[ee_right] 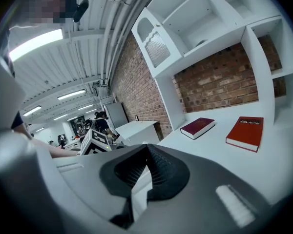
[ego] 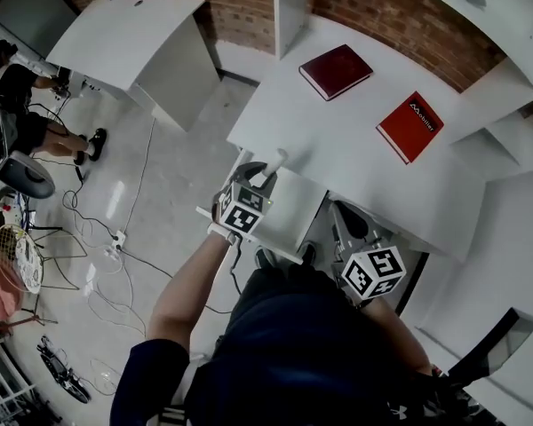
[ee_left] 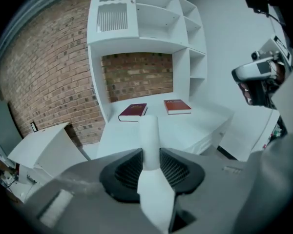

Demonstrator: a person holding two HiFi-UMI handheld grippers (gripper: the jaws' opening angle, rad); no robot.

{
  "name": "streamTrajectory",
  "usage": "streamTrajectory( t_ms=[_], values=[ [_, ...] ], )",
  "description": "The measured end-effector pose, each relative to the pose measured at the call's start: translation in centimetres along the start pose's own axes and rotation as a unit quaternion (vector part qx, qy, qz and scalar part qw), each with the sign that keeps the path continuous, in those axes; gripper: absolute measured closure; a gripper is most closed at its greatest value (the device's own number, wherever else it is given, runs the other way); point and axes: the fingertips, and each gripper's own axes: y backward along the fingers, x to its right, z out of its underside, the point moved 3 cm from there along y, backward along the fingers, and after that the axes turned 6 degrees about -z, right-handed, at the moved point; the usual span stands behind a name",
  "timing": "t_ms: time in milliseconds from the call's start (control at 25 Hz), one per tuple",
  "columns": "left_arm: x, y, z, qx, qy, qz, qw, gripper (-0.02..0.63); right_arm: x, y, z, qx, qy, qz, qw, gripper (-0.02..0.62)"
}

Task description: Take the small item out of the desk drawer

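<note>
Above the desk drawer (ego: 295, 213), the left gripper (ee_left: 149, 155) is clamped on the small white item (ee_left: 148, 130), raised probably to clear the drawer, while the right gripper (ee_right: 146, 150) hangs beside it, jaws together, empty.

The small white stick (ee_left: 149, 130) — slim, round-tipped — pinched between the left tool's (ee_left: 149, 153) jaws, jutting forward past them.

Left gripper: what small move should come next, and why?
Probably carry the white item over to the desk and set it down: the left gripper grips it, already out of the open drawer.
</note>
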Motion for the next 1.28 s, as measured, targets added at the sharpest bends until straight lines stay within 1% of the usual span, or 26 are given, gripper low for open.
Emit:
streamTrajectory(
  t_ms=[200,280,560,760,840,960,1040,1200,1280],
  values=[
    [-1.4,-3.0,-1.4,0.031,0.045,-0.011,0.9984,0.485,1.2,1.0,-0.5,0.002,0.001,0.028,1.0,0.592],
    [-1.8,-4.4,-1.4,0.033,0.056,-0.014,0.9978,0.485,1.8,1.5,-0.4,0.0,-0.001,0.043,0.999,0.592],
    [-2.8,-9.8,-1.7,0.04,0.068,-0.016,0.9968,0.485,4.0,3.4,0.9,-0.014,-0.015,0.093,0.995,0.592],
    [-3.4,-13.3,-1.5,0.026,0.07,-0.013,0.9971,0.485,5.0,4.7,1.9,-0.025,-0.031,0.126,0.991,0.592],
    [-3.5,-14.7,-1.1,0.01,0.07,-0.01,0.9974,0.485,5.1,5.0,2.3,-0.029,-0.036,0.135,0.99,0.592],
    [-3.4,-16.1,-0.4,-0.027,0.069,-0.001,0.9972,0.485,5.2,5.2,2.7,-0.032,-0.042,0.144,0.988,0.592],
    [-3.3,-16.7,-0.2,-0.042,0.064,0.005,0.9971,0.485,5.2,5.2,2.8,-0.032,-0.045,0.148,0.987,0.592],
    [-3.2,-17.3,-0.3,-0.051,0.047,0.002,0.9976,0.48,5.2,5.2,3.0,-0.029,-0.05,0.152,0.987,0.592],
    [-3.2,-17.4,-0.9,-0.049,0.038,-0.001,0.9981,0.48,5.3,5.2,3.1,-0.029,-0.051,0.154,0.986,0.592]
  ],
)
